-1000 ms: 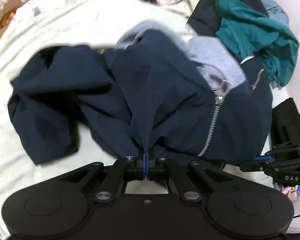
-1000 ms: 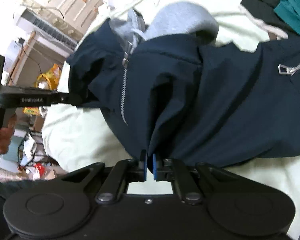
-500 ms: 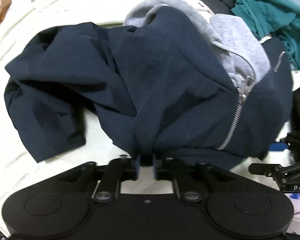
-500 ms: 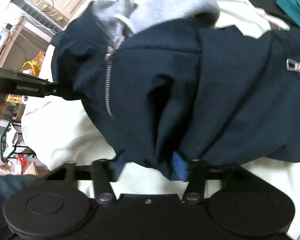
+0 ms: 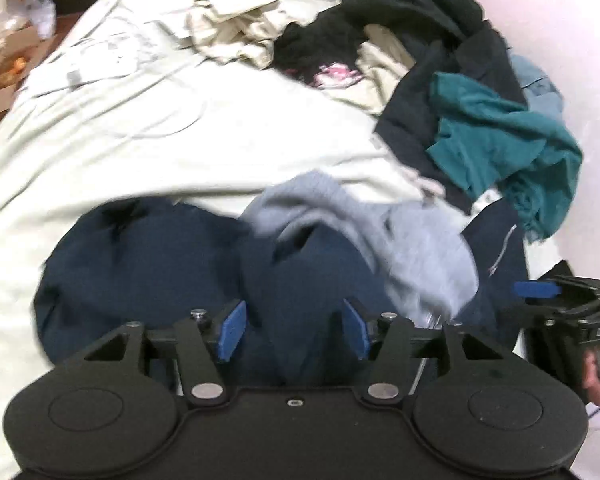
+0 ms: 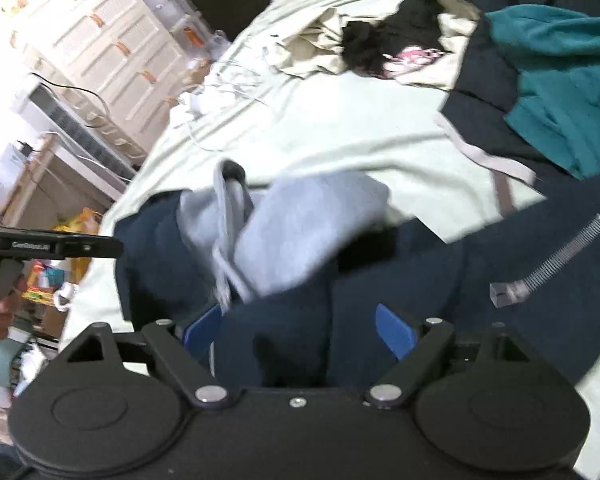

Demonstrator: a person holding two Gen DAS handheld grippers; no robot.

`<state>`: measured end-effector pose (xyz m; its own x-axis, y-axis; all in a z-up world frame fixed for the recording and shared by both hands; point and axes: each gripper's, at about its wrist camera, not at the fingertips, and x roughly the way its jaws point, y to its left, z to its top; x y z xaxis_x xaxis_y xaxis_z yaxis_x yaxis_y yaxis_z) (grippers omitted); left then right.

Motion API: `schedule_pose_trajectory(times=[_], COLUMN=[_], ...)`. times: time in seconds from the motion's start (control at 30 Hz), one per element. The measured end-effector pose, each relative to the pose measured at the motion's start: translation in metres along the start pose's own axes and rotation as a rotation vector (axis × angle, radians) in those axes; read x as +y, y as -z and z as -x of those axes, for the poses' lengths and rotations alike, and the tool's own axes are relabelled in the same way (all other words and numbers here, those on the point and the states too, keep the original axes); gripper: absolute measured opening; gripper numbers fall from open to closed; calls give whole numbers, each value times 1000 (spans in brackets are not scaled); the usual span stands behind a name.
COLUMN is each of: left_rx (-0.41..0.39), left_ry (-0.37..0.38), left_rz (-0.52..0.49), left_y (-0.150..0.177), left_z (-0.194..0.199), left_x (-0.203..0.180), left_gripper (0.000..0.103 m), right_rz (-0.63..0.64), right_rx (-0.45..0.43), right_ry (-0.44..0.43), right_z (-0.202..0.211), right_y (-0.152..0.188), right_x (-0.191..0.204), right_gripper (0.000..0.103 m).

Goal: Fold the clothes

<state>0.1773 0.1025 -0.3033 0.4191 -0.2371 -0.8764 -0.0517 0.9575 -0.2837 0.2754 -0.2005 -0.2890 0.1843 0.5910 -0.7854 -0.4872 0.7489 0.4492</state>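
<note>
Bed (image 5: 180,128): both tongs (image 5: 294,332) (image 6: 298,330) spread wide over navy hoodie (image 5: 148,264).

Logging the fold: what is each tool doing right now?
Left tool: open, navy jacket fabric lying between the jaws, not clamped.
Right tool: open, same jacket bunched between its jaws, not clamped.

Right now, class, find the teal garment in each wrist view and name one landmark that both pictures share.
Left wrist view: the teal garment lies at the right, atop the dark clothes pile.
Right wrist view: the teal garment fills the upper right corner.
Shared landmark: the grey hood of the navy jacket.
</note>
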Motion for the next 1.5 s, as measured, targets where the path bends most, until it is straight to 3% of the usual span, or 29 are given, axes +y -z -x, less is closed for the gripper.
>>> schedule_pose_trajectory(times=[0.1,0.23,0.33,0.5,0.57,0.67,0.73,0.87,1.07,1.5], left_rx=[48,66,74,129,142,153,157,132,66,-196], left_ry=[-36,14,2,48,61,66,68,68,90,159], left_rz=[-92,-142,-174,-141,-112,-70,-52,-104,-107,-123], left_y=[-1,-9,-13,-24,-27,-29,-30,-32,-33,-63], left_z=[-23,-41,-53,-71,-78,-84,-87,-85,-64,63], left_x=[-10,-18,-19,-11,-7,-4,-4,-20,-24,-46], left_gripper=[60,63,66,71,72,73,70,56,41,35], right_rz=[-41,-54,-65,-82,-89,-99,-99,-107,-76,-67], right_rx=[93,100,105,114,117,122,115,88,-5,-304], right_ry=[-33,-33,-33,-33,-33,-33,-27,-16,-43,-75], right_z=[-28,-41,-51,-68,-75,-85,-76,-67,-39,70], right_y=[-13,-20,-25,-33,-37,-42,-11,-13,-20,-60], right_x=[-11,-18,-23,-32,-36,-42,-33,-28,-5,43], right_gripper=[85,84,83,66,50,37,30,14,10,7])
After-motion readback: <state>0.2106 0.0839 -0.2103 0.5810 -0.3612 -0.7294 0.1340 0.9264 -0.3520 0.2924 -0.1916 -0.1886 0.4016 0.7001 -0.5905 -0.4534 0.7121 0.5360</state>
